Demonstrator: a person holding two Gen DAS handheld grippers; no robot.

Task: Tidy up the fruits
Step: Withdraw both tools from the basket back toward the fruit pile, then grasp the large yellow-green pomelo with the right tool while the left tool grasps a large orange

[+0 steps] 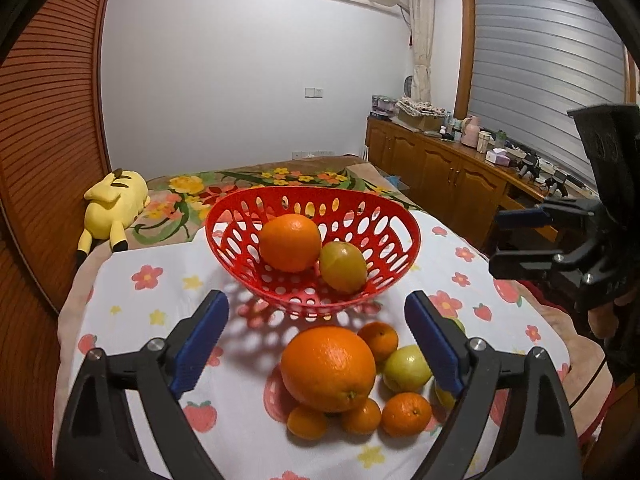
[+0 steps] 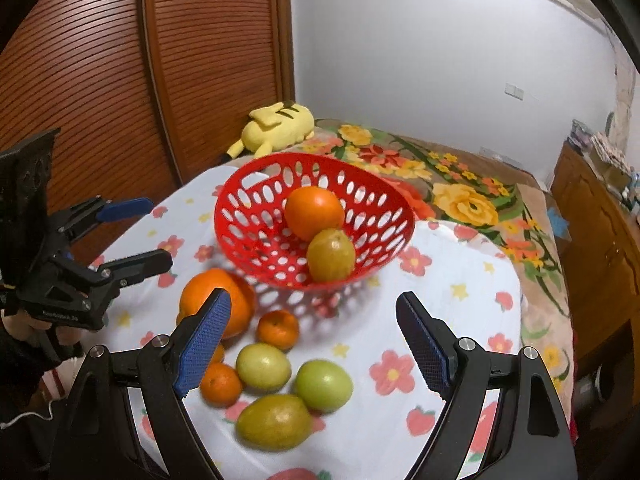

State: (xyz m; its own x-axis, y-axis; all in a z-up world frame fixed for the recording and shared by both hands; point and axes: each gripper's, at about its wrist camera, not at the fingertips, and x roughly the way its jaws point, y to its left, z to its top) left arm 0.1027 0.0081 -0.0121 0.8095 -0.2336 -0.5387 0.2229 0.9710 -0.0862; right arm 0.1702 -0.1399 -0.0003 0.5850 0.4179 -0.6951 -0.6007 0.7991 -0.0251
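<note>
On floral cloth, red basket (image 1: 412, 236) holding orange (image 1: 290, 242), lemon (image 1: 343, 266), both grippers spread empty

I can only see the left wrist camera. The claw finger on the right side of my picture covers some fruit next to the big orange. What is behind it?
Observer: Two fruits you can barely see. A second green fruit and a larger yellow-green fruit both lie on the flowered cloth, outside the basket.
Visitor: Is somebody holding the claw my camera sits on?
Observer: Yes. The right wrist camera shows a hand in a dark sleeve gripping the handle of the left claw.
</note>
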